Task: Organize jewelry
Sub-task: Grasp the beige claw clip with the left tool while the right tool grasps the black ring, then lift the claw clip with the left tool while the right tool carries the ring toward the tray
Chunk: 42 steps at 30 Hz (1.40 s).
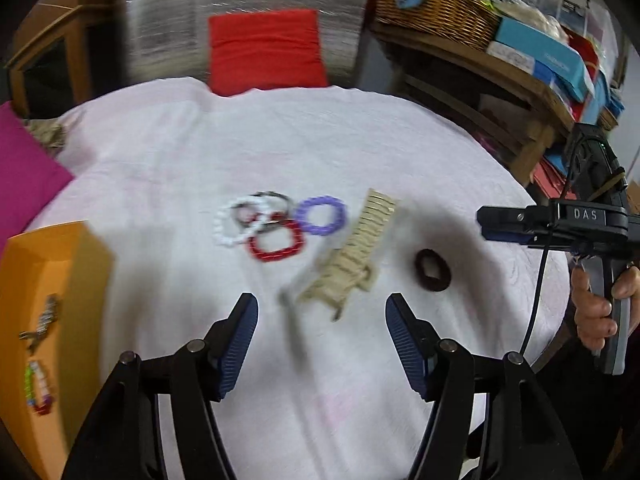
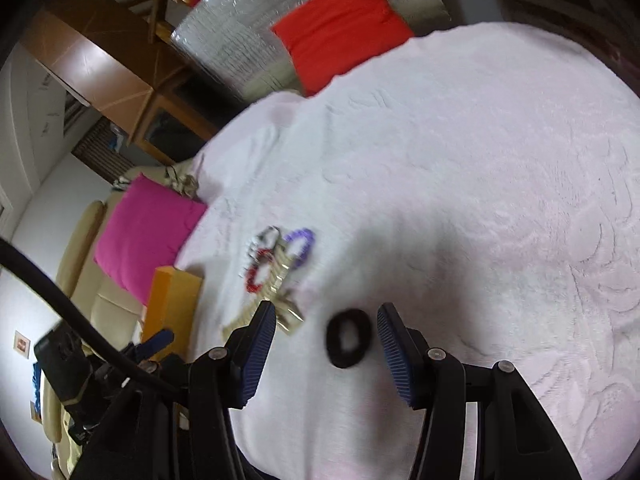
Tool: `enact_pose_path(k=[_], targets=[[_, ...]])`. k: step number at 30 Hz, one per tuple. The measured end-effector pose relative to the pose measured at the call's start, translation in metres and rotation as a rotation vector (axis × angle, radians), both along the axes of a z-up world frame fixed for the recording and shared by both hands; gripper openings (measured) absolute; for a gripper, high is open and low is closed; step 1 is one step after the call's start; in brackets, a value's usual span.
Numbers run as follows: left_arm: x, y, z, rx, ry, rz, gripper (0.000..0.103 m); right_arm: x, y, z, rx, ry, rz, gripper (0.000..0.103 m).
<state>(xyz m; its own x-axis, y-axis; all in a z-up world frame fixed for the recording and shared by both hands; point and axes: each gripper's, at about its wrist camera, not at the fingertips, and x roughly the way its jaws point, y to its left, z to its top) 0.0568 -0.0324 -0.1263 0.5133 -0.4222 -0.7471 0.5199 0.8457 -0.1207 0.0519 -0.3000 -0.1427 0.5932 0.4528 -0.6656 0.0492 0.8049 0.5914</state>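
On the white cloth (image 1: 168,152) lie a white bead bracelet (image 1: 234,222), a red bracelet (image 1: 276,242), a purple bracelet (image 1: 320,216), a beige hair claw (image 1: 352,256) and a dark scrunchie (image 1: 433,270). My left gripper (image 1: 322,340) hangs open above the cloth, nothing between its fingers, just short of the hair claw and a thin blurred grey item (image 1: 294,328). In the right wrist view my right gripper (image 2: 326,354) stands open, and the scrunchie (image 2: 348,338) lies on the cloth between its fingertips, untouched. The hair claw (image 2: 280,300) and bracelets (image 2: 280,256) lie to its left.
An orange box (image 1: 44,280) at the cloth's left edge holds a beaded bracelet (image 1: 38,388) and a metal trinket (image 1: 42,320). A pink cushion (image 1: 24,172) and a red cushion (image 1: 264,52) border the cloth. Wooden shelves with a wicker basket (image 1: 436,8) stand at the right.
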Motion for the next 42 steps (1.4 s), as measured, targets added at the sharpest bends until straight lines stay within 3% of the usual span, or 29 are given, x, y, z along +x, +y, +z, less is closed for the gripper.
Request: enact_pose_path(k=[6, 11, 15, 16, 18, 20, 22, 33, 42], targets=[[0.017, -0.020, -0.022, 0.021, 0.040, -0.045, 0.069, 0.001, 0.007, -0.019, -0.042, 0.023, 0.078, 0.054], [0.032, -0.032, -0.034, 0.032, 0.071, -0.063, 0.069, 0.006, 0.021, -0.039, -0.150, 0.076, 0.101, 0.038], [0.040, -0.034, -0.039, 0.037, 0.082, -0.063, 0.068, 0.014, 0.030, -0.046, -0.214, 0.091, 0.099, 0.031], [0.042, -0.036, -0.041, 0.036, 0.086, -0.065, 0.066, 0.014, 0.033, -0.045, -0.234, 0.082, 0.105, 0.027], [0.045, -0.038, -0.045, 0.044, 0.100, -0.080, 0.046, 0.014, 0.043, -0.045, -0.306, 0.074, 0.118, 0.017], [0.047, -0.040, -0.050, 0.061, 0.121, -0.085, 0.035, 0.013, 0.051, -0.045, -0.389, 0.060, 0.125, 0.010], [0.048, -0.041, -0.053, 0.060, 0.138, -0.086, 0.035, 0.011, 0.054, -0.043, -0.429, 0.045, 0.128, 0.008], [0.032, -0.026, -0.040, 0.028, 0.087, -0.048, 0.033, 0.000, 0.034, -0.024, -0.382, 0.010, 0.035, 0.007], [0.014, -0.003, -0.026, 0.028, 0.068, 0.000, 0.030, -0.006, 0.039, -0.014, -0.371, -0.019, 0.033, 0.007]])
